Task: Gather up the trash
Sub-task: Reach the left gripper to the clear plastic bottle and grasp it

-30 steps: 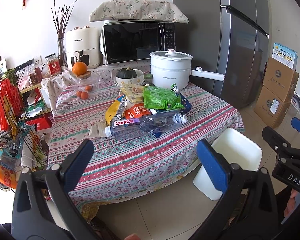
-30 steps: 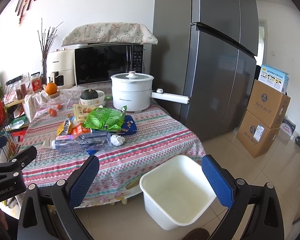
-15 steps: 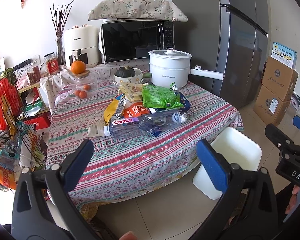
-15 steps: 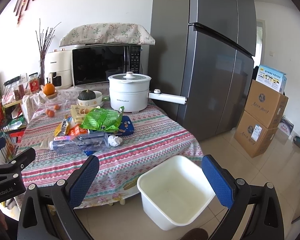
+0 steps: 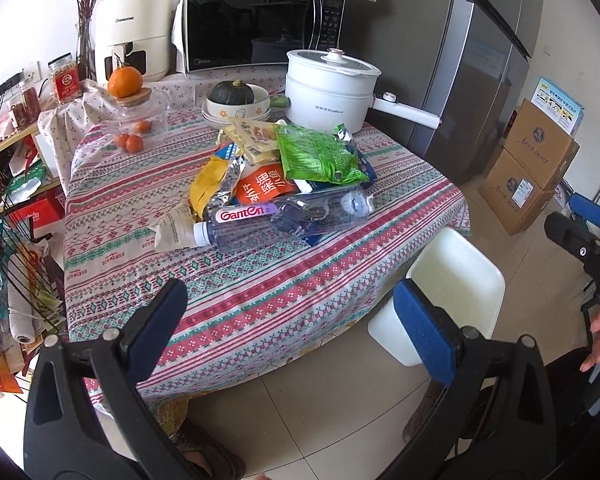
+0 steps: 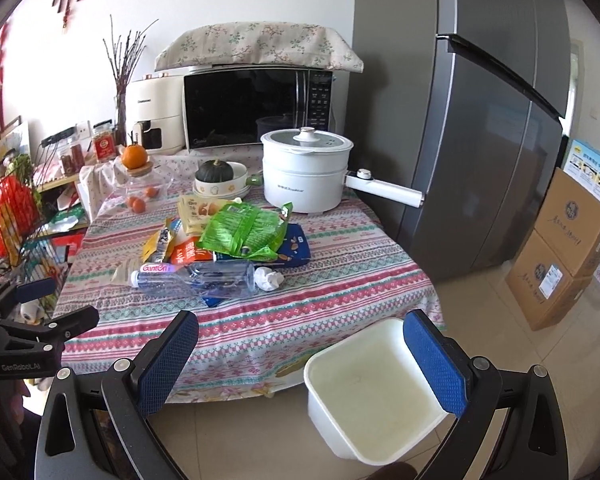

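Left gripper (image 5: 290, 316): blue-padded fingers (image 5: 160, 320) spread wide, nothing between them. It hangs short of the near edge of the worktop (image 5: 260, 296), which carries a striped patterned cloth.

Right gripper (image 6: 300, 356): fingers (image 6: 434, 360) equally wide apart, empty, above the white square plastic bin (image 6: 374, 390) on the tiled floor beside the worktop.

Trash heaped mid-worktop: crushed clear plastic water bottle (image 5: 284, 216) lying on its side, green foil snack bag (image 5: 320, 154) on top of the other wrappers, crumpled white tissue (image 6: 269, 279) touching the bottle's base.
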`<state>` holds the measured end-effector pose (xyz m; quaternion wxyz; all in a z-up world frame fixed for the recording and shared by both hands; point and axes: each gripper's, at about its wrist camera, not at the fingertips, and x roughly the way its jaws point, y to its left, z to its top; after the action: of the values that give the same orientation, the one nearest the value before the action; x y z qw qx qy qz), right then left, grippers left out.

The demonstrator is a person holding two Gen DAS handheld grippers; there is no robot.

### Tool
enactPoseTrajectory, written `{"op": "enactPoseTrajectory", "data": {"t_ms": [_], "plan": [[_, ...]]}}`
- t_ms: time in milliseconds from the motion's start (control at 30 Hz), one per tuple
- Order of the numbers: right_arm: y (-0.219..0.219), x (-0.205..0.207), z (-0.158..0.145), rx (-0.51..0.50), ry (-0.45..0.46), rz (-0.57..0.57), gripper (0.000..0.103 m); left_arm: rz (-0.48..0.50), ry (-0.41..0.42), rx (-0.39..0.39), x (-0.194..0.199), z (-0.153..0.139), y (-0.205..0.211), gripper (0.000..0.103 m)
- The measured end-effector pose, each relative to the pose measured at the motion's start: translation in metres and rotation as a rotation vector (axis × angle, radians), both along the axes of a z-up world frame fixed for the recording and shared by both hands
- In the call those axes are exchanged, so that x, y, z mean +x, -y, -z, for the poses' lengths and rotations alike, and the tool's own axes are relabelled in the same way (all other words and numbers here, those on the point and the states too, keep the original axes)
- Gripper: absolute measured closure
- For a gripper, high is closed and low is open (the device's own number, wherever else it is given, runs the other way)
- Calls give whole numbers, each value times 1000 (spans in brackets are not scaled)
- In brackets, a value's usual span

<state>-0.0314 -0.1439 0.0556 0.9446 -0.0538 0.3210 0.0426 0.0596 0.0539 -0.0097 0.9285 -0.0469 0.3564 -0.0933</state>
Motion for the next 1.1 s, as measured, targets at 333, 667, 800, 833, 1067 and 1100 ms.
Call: {"op": "enactPoseTrajectory", "data": {"t_ms": [333,667,800,833,1067,1100], "plan": [[-14,90,25,64,-240,-127,0,176,-228,152,66,35,-15,1],[13,146,80,141,-438,-45,0,506,-329,423,150,77,34,16],[20,157,85,155,-460,-36,0,604,-377,474,171,92,51,20],[22,159,85,159,-461,-29,0,621,-390,485,175,96,55,21],[33,173,95,153,-489,-1,0,671,-470,516,185,108,63,23],[35,174,98,149,-492,3,0,675,-478,518,182,109,62,23]]}}
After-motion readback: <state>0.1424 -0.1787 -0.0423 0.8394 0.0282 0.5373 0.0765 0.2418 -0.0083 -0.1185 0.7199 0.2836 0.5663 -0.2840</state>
